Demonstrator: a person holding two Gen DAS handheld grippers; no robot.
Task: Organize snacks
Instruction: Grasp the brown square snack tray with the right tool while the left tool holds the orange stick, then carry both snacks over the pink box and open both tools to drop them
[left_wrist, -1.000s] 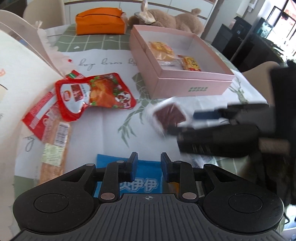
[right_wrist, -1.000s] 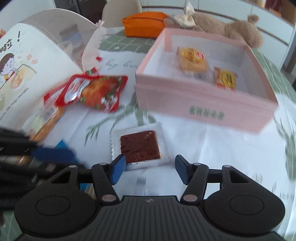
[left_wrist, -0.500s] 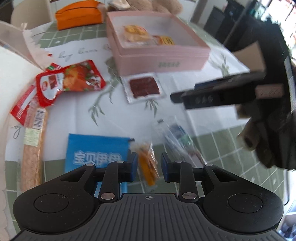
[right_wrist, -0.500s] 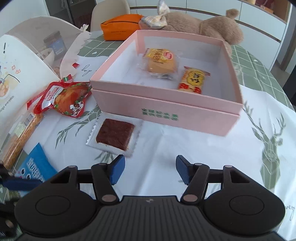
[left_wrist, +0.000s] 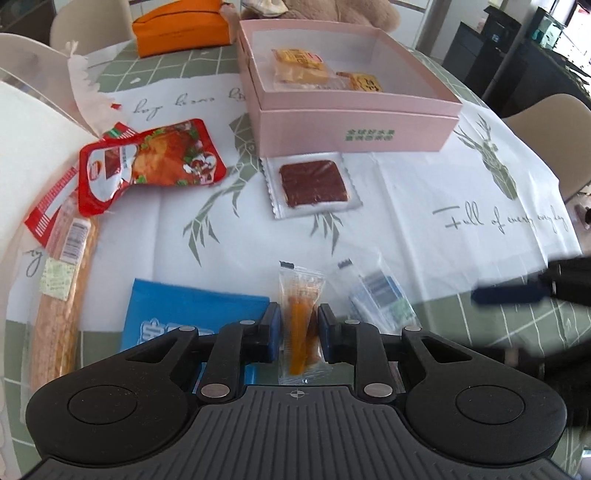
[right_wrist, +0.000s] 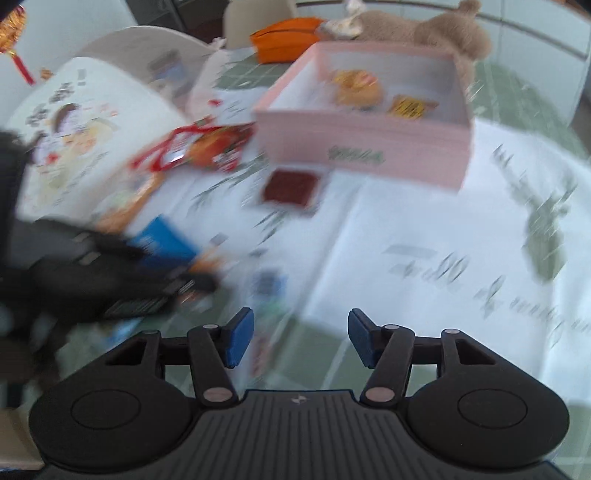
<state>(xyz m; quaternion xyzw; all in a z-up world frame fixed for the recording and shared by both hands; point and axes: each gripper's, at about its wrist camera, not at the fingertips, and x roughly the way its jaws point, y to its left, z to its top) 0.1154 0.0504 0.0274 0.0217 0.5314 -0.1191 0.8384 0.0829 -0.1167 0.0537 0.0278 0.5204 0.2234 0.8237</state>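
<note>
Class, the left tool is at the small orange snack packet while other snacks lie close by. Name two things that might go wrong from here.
1. The left tool is closing on the orange snack packet; its thin clear wrapper could crumple or slip free when lifted.
2. The blue packet and the clear packet lie close on either side; the tool might snag or drag one.

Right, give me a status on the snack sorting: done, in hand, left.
Done: two yellow-wrapped snacks lie in the pink box.
In hand: the left gripper is closing around the small orange snack packet.
The right gripper is empty, its jaws closing slightly.
Left on the table: red pouch, dark square packet, blue packet, long stick snack, clear blue-printed packet.
</note>
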